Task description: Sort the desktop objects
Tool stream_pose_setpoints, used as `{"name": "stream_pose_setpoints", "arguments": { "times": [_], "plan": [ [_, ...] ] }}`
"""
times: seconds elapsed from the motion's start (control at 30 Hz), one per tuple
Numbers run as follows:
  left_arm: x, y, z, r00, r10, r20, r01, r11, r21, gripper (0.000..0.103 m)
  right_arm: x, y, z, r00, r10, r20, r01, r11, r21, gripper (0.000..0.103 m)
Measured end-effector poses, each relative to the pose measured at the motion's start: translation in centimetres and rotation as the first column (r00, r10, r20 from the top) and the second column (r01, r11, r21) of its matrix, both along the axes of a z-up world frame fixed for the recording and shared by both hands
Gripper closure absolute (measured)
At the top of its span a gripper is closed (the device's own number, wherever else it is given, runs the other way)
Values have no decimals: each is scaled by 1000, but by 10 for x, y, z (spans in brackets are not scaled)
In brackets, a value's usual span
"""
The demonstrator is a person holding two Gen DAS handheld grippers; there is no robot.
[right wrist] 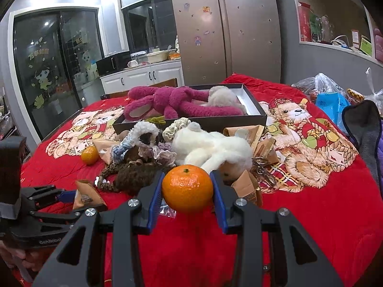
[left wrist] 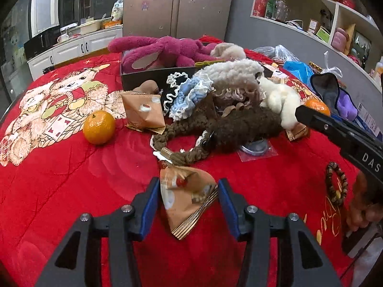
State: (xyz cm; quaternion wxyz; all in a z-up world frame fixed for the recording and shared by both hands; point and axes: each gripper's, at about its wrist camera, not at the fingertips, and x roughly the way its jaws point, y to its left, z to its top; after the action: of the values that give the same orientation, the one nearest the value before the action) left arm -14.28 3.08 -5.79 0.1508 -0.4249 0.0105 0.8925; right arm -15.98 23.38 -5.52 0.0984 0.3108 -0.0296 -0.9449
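Right gripper [right wrist: 188,189] clenched on round orange mandarin [right wrist: 187,188], lifted above red blanket [right wrist: 311,215]; firm, smooth, grip at widest girth. Left gripper [left wrist: 188,199] pinching tan crinkly pyramid snack packet [left wrist: 185,197]; light, crushable, squeeze gently.

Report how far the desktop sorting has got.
Done: pink plush lies in the black box. In hand: right claw grips an orange; left claw brackets a snack packet. Left: another orange, knitted pile, bead bracelet.
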Motion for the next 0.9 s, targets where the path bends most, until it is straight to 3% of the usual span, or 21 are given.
{"name": "stream_pose_setpoints", "arguments": {
  "times": [0.4,0.73,0.9],
  "plan": [
    [2,-5,4,1000,15,-18,-15,1000,23,63,0,-2,-2,1000,6,4,-6,1000,10,64],
    [11,1,15,991,38,-127,-46,997,-67,63,2,-4,1,1000,11,-7,-11,1000,10,64],
    [14,-4,21,984,67,-166,-75,996,-45,63,3,-4,2,1000,12,-14,-12,1000,12,64]
  ]
}}
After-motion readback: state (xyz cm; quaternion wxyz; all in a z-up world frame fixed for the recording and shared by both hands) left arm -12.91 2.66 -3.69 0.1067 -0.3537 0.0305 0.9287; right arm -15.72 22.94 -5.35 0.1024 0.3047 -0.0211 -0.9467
